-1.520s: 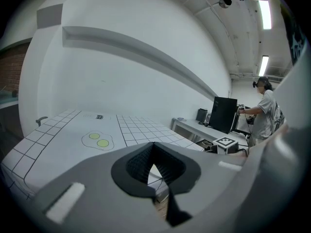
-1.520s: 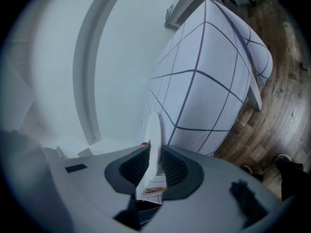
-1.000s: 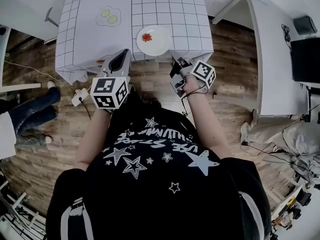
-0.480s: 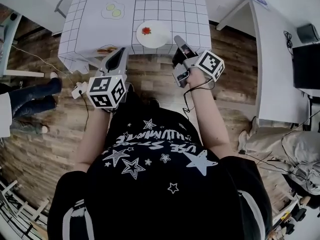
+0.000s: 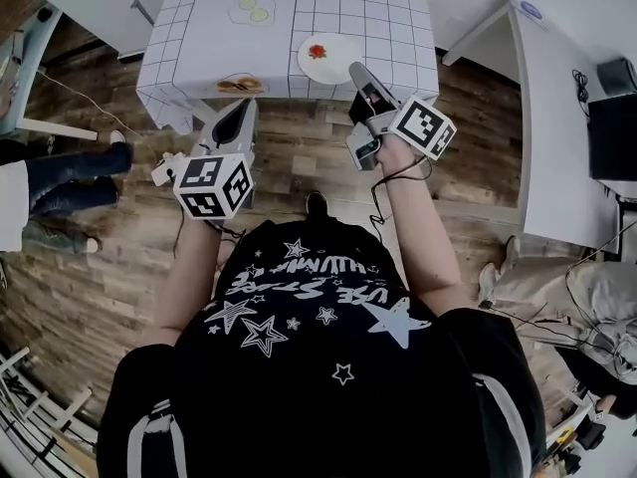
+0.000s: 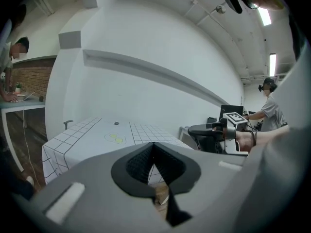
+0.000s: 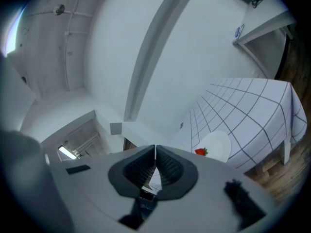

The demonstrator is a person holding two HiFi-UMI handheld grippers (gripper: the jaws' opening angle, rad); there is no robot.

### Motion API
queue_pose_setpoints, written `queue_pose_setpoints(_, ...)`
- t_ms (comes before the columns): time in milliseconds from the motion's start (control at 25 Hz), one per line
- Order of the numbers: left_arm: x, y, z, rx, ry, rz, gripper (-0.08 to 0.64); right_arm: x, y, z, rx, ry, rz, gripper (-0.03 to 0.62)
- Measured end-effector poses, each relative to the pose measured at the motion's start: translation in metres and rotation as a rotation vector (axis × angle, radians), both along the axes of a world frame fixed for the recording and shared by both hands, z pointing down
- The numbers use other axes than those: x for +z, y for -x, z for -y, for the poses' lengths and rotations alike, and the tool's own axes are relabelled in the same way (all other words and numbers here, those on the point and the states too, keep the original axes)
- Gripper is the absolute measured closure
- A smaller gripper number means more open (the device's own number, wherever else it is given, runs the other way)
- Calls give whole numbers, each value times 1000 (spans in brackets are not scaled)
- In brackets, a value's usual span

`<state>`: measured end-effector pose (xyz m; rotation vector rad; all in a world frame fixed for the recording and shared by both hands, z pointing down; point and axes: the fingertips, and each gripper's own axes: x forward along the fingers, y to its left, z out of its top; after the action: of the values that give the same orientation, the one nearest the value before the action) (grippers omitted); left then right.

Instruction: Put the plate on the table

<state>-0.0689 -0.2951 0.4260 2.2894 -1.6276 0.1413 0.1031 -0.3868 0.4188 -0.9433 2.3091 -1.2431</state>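
The table (image 5: 378, 8), under its checked cloth, stands ahead of us. On its near right part lies the plate (image 5: 338, 63), with a strawberry (image 5: 318, 52) on it. Farther back is a pale piece with two yellow spots (image 5: 253, 10), and at the near edge lies a small brown thing (image 5: 239, 85) that we cannot make out. A white desk (image 5: 557, 118) stands to the right, and someone's legs (image 5: 70, 182) show on the wooden floor (image 5: 299, 157) to the left. Nothing stands between us and the plate.

Our left gripper (image 5: 244, 110) hangs over the floor just short of the table. Its fingers (image 6: 146, 161) are pressed together with nothing between them. Our right gripper (image 5: 356, 71) points near the plate's right side without touching it. Its fingers (image 7: 165, 165) are also pressed together and hold nothing.
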Motion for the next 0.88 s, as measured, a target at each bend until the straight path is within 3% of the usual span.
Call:
queue_pose_setpoints(120,-2,18,-26,-1,11,-3,551,-2,17,-19,7,8,7,574)
queue_pose_setpoints(320,-3,51,-69,-16,17,-14,551,-5,49,-61,-22,-44,-93,574)
queue_pose_setpoints(480,-6,69,-100,-9,8,-21,551,-7,66,-97,-15,-52,-105,574)
queue_pose_setpoints(880,-12,79,-157,69,-26,-51,551,-23,70,-181,56,-103,-183,574)
